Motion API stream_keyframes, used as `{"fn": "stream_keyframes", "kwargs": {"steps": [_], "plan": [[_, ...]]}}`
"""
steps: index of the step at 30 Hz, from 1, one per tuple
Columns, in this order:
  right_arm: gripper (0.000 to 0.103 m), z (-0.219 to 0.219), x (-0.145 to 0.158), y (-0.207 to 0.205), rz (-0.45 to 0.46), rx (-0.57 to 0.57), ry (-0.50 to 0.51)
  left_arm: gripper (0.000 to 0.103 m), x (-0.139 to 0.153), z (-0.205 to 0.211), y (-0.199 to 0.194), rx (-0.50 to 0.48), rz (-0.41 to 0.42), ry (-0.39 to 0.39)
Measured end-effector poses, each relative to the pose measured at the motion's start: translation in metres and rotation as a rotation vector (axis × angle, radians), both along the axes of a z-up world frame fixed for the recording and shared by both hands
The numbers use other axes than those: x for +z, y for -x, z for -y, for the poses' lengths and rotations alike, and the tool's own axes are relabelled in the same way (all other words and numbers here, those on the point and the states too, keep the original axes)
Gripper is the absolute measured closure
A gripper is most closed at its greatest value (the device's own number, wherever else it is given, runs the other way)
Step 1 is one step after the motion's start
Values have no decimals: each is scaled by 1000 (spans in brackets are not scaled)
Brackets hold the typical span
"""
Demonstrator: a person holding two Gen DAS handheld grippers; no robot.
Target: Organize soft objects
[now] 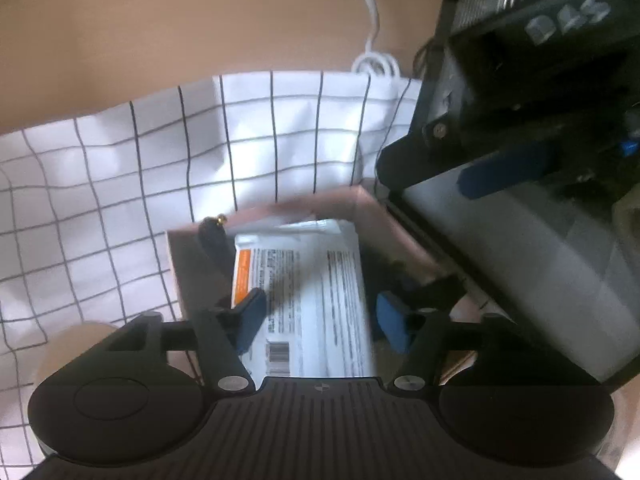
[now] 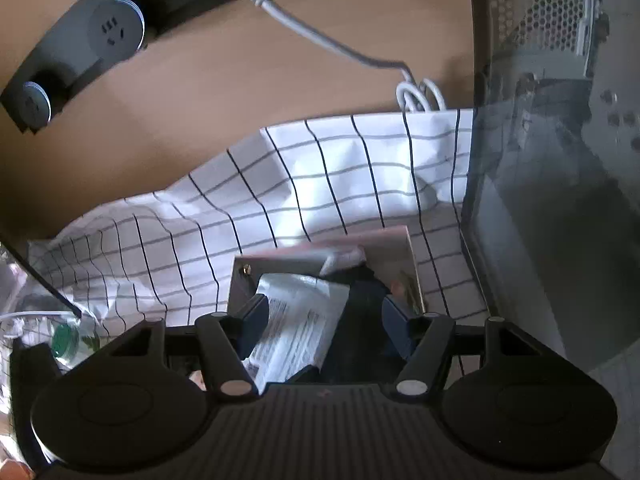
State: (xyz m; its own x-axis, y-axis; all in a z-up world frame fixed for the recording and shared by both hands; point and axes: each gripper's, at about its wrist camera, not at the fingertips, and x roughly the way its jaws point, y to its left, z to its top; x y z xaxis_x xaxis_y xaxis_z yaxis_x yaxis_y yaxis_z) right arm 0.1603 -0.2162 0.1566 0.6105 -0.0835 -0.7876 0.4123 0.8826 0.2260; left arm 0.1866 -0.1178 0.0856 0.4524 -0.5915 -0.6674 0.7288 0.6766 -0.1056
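Packet (image 1: 316, 292) of white plastic with black print and an orange stripe lies in the small open box (image 1: 396, 232), and we see it in both wrist views. In the left view it fills the middle of the box, with a dark pouch with a gold knob (image 1: 212, 236) at its 10 o'clock, leaning against the box wall. Our left gripper (image 1: 324, 320) hangs over the packet with its blue pads spread wide; the packet shows between them, but we cannot see the pads pressing on it. In the right view the packet (image 2: 300, 320) sits tilted, and a dark soft thing (image 2: 360, 320) lies beside it at 3 o'clock; what it is we cannot tell. Our right gripper (image 2: 324, 328) stands over both with its jaws apart, and nothing looks pinched. The box rests on a white cloth with a black grid (image 1: 120, 208), spread over a tan tabletop (image 1: 160, 32). A white cable (image 1: 372, 32) runs in from 12 o'clock and ends in a small coil at the cloth's far edge. At 2 o'clock in the left view we see the other gripper (image 1: 512, 168), blurred, in front of a grey case (image 1: 540, 260).
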Motion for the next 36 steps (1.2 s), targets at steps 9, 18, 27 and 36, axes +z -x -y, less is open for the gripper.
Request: {"fn": "stream_keyframes", "kwargs": {"steps": [9,18,27,36], "plan": [[40,-17,20,46,58,-49,36,38,-6,5,-15,20,47,32],[17,-42,20,103,210,37,143,38,37,-83,58,184,141,205],[13,-92,-88,122,129,397,249,38,-39,-151,165,622,121,92],[6,-105,-160,121,28,512,215,38,-75,-147,192,768,115,-3]]}}
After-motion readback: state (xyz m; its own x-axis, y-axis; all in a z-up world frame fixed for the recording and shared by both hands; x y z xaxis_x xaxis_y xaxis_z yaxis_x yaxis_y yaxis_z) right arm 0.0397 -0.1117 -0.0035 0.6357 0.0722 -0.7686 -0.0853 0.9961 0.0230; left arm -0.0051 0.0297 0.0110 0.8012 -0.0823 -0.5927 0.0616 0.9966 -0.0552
